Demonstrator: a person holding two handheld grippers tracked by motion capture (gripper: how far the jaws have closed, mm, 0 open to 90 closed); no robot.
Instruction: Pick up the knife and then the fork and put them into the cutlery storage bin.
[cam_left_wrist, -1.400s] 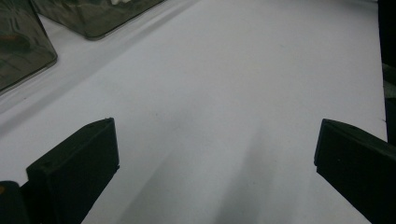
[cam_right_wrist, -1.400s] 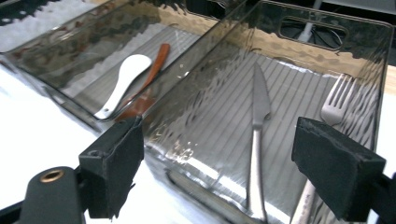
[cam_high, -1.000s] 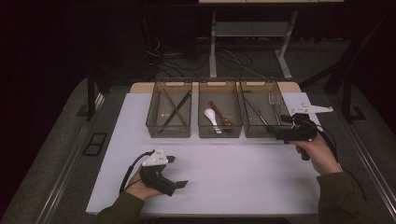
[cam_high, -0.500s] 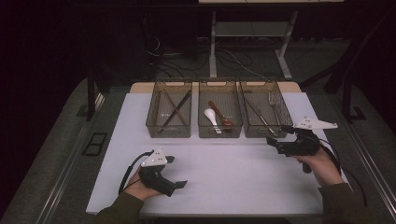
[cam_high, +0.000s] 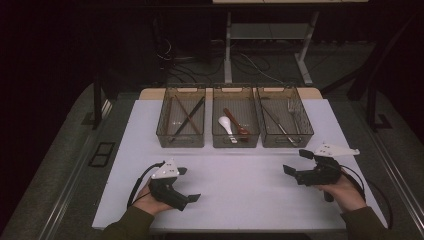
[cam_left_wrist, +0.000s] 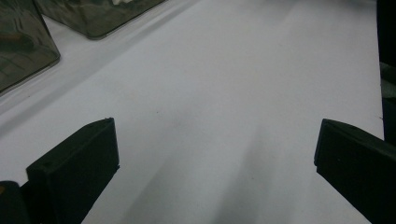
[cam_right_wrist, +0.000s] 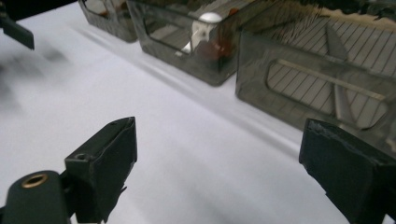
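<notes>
Three smoky clear bins stand in a row at the far side of the white table (cam_high: 240, 175). The left bin (cam_high: 160, 131) holds dark chopsticks (cam_high: 186, 119). In the middle bin (cam_high: 235, 143) lie a white spoon (cam_high: 226, 126) and a brown spoon (cam_high: 237, 123). Metal cutlery (cam_high: 280, 120) lies in the right bin (cam_high: 287, 142). My left gripper (cam_high: 189, 184) rests open low over the near left of the table, holding nothing. My right gripper (cam_high: 296, 162) is open just in front of the right bin; its jaws have just been opening further with nothing between them.
The right gripper view looks along the bins' front walls, with the right bin (cam_right_wrist: 322, 79) closest and the middle bin (cam_right_wrist: 187, 56) beyond it. A cable trails from each gripper. A desk frame (cam_high: 265, 45) and cables lie on the dark floor behind the table.
My right gripper has moved from the right bin's front rim back toward the person and lower over the table. The left gripper has stayed put.
</notes>
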